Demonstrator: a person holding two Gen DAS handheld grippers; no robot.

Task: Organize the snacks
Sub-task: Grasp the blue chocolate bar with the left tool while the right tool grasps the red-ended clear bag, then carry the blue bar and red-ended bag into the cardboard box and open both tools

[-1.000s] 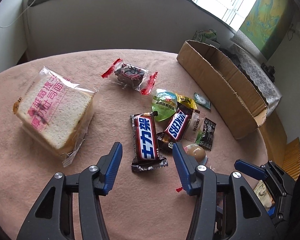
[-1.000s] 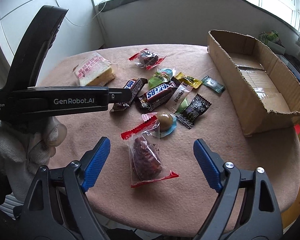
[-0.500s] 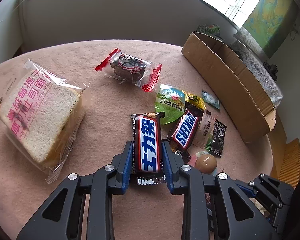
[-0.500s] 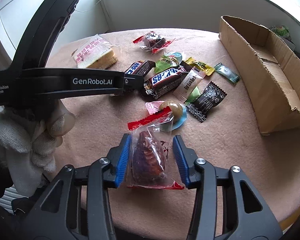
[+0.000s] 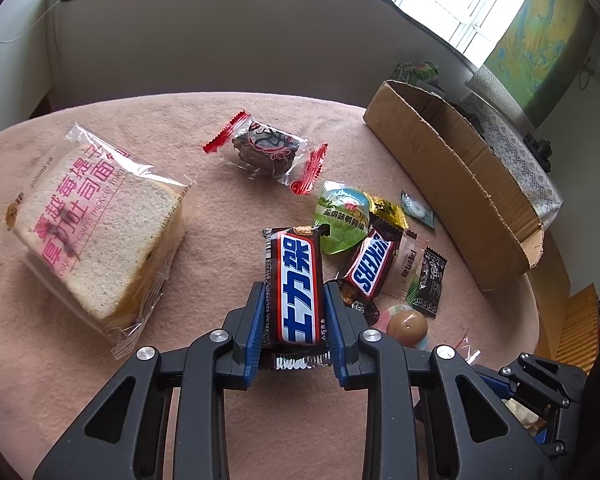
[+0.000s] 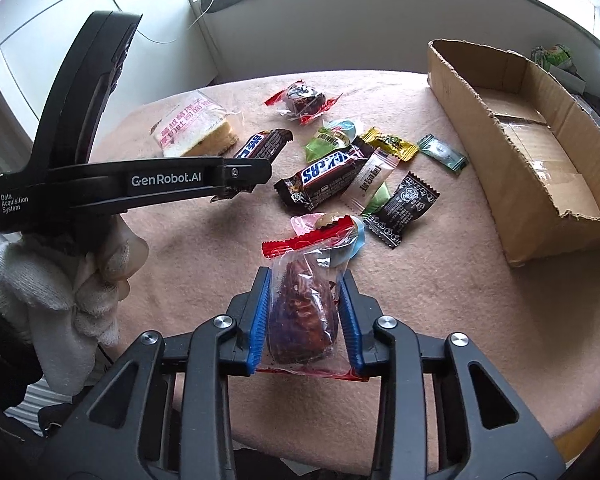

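Note:
My left gripper (image 5: 294, 285) is shut on the near end of a brown Snickers bar with Chinese lettering (image 5: 294, 256), which points away over the pink tablecloth (image 5: 228, 216). From the right wrist view the same gripper (image 6: 260, 172) is seen side-on, held by a gloved hand (image 6: 60, 292). My right gripper (image 6: 305, 274) has its jaws closing, both blue pads pressing a clear red-edged packet of dark dried fruit (image 6: 302, 316). An open cardboard box (image 6: 540, 128) lies along the right of the table.
Loose snacks lie mid-table: a second Snickers (image 5: 370, 266), a green jelly cup (image 5: 342, 216), small sachets (image 5: 430, 282), a wrapped egg (image 5: 410, 326) and a dark cake packet (image 5: 266, 148). A bagged bread slice (image 5: 92, 232) sits at the left. The table edge (image 6: 560, 400) is near.
Both grippers went from wide open to closed, the left around the Snickers bar and the right around the dried fruit packet. Both packets now look lifted at the gripped end.

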